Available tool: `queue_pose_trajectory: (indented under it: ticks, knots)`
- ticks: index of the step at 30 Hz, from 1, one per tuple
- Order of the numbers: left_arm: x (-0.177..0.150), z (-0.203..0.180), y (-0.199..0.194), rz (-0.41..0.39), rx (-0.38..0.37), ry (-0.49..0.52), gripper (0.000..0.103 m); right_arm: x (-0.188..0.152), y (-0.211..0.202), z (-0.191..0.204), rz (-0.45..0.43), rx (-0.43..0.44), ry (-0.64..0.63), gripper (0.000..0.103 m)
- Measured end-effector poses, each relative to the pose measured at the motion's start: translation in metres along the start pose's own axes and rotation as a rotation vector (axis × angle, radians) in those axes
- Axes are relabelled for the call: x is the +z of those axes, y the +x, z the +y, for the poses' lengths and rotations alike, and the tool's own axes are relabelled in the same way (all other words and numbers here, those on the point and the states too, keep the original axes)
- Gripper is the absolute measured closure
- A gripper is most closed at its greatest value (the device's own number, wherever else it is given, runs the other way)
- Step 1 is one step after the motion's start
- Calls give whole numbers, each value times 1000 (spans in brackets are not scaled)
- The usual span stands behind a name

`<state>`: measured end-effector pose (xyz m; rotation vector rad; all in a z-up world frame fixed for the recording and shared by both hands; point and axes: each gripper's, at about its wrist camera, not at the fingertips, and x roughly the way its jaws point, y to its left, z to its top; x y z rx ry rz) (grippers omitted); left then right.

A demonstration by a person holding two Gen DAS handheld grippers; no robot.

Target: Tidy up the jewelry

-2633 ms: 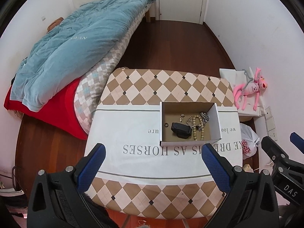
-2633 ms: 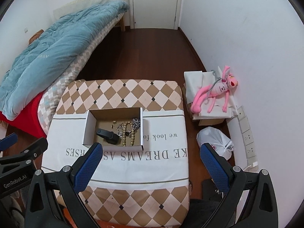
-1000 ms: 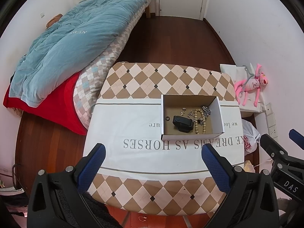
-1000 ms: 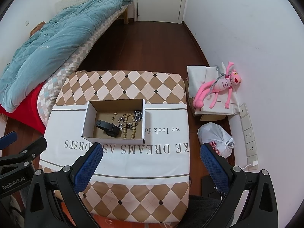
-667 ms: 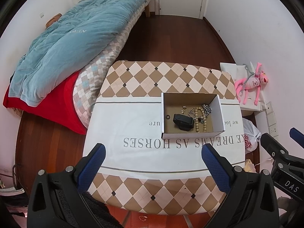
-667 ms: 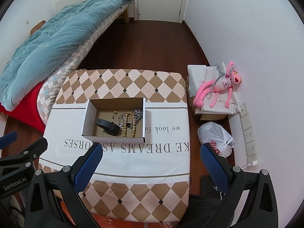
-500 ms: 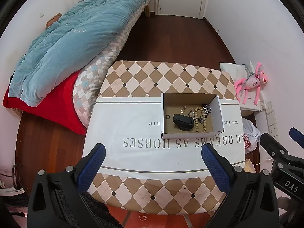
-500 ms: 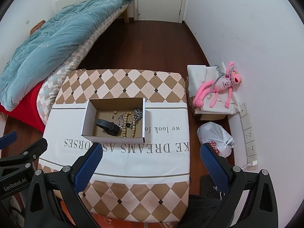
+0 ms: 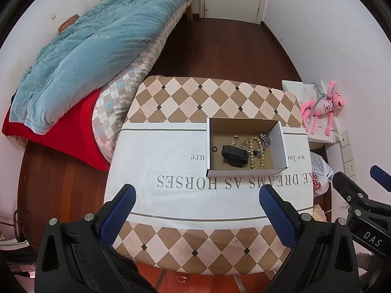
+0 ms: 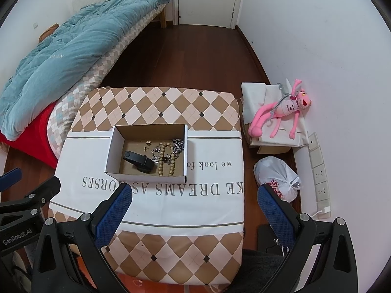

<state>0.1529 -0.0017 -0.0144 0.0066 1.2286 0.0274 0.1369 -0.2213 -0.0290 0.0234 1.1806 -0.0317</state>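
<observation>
An open cardboard box (image 9: 279,144) (image 10: 111,151) stands on the table (image 9: 171,146) (image 10: 212,146). Inside lie a black band (image 9: 233,155) (image 10: 139,160), a wooden bead strand (image 9: 260,151) (image 10: 171,156), a silver chain (image 9: 266,138) (image 10: 178,144), a small ring (image 9: 215,149) and small earrings (image 9: 235,139) (image 10: 147,145). My left gripper (image 9: 195,204) is open and empty, high above the table's near side. My right gripper (image 10: 195,202) is open and empty, likewise raised. Each gripper shows at the edge of the other's view.
A bed with a blue duvet (image 9: 92,48) (image 10: 68,48) and red sheet touches the table's left side. A pink plush toy (image 9: 322,107) (image 10: 281,109) on white boxes and a white plastic bag (image 10: 278,175) lie on the floor at the right wall. A door (image 10: 207,0) is at the back.
Both grippers have drifted slightly up and back, so the table and box sit a little farther off. Both stay open. Nothing in the box has moved.
</observation>
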Motion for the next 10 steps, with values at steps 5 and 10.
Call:
queue_pose_trajectory:
  ticks: [5,10]
  knots:
    - [-2,1,1,1,-4,-3,0,0,0,-1,1,-3,-3,0]
    - [-2,1,1,-3,-15,-5,0,0,1,0,1,-7,-3,0]
